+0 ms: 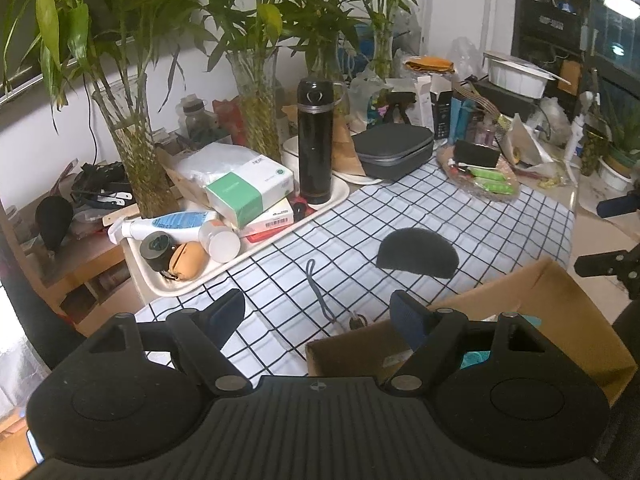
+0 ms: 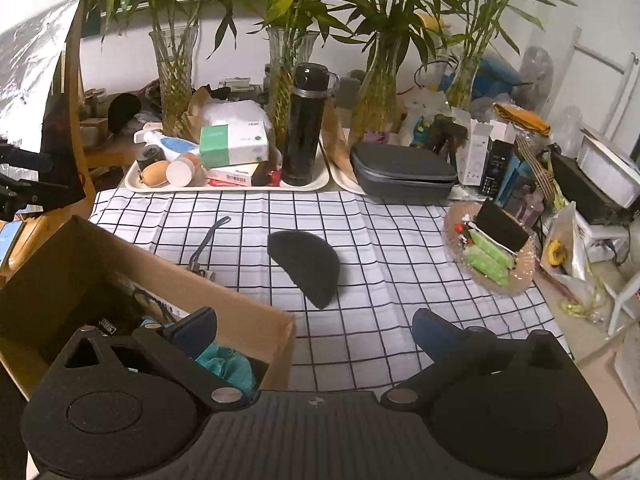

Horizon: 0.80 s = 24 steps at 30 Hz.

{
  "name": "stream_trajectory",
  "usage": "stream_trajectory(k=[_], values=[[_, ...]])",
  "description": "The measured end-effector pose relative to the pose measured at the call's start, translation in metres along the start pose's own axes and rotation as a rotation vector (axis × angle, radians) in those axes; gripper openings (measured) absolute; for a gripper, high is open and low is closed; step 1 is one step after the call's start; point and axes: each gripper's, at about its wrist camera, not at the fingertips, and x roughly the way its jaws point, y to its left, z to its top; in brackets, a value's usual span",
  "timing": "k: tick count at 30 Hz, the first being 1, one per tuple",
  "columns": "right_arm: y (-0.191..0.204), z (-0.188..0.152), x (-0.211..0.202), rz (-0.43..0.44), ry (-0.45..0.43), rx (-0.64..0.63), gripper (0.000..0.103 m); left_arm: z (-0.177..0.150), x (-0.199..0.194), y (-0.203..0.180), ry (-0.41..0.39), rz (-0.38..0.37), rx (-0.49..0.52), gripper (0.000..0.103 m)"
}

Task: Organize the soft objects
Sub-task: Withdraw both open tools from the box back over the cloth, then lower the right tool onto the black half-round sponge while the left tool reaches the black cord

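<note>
Both sets of tongs are released right now, nothing in either one. The left tongs (image 1: 318, 314) hang over the checked cloth with one finger over the rim of the cardboard box (image 1: 552, 304); the right tongs (image 2: 314, 330) straddle the box's near corner and the bare cloth.

Progress-wise I'd say it's partway: there's already a teal fuzzy thing (image 2: 230, 364) sitting in the box. Still left out is the black half-round foam pad (image 2: 306, 266), lying flat on the surface at about 12 o'clock from the right tongs, well clear of the box. The grey cord (image 2: 208, 240) lies just beside the box's far wall.

Hard to call: most of the box's inside is dark and blocked by the tongs, so no idea what else is in there.
</note>
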Motion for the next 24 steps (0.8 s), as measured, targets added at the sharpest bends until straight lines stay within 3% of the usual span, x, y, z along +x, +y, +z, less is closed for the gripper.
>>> stream_trajectory(k=[8,15,24], values=[[-0.016,0.008,0.011,0.041,0.017,0.021,0.103,0.004,0.015,0.012,0.014,-0.005,0.002,0.08],[-0.035,0.019,0.025,0.159,0.04,0.085,0.103,0.009,0.034,0.02,0.041,0.046,0.033,0.08],[-0.047,0.03,0.049,0.152,0.046,0.095,0.103,0.016,0.067,0.036,0.061,0.071,0.034,0.08]])
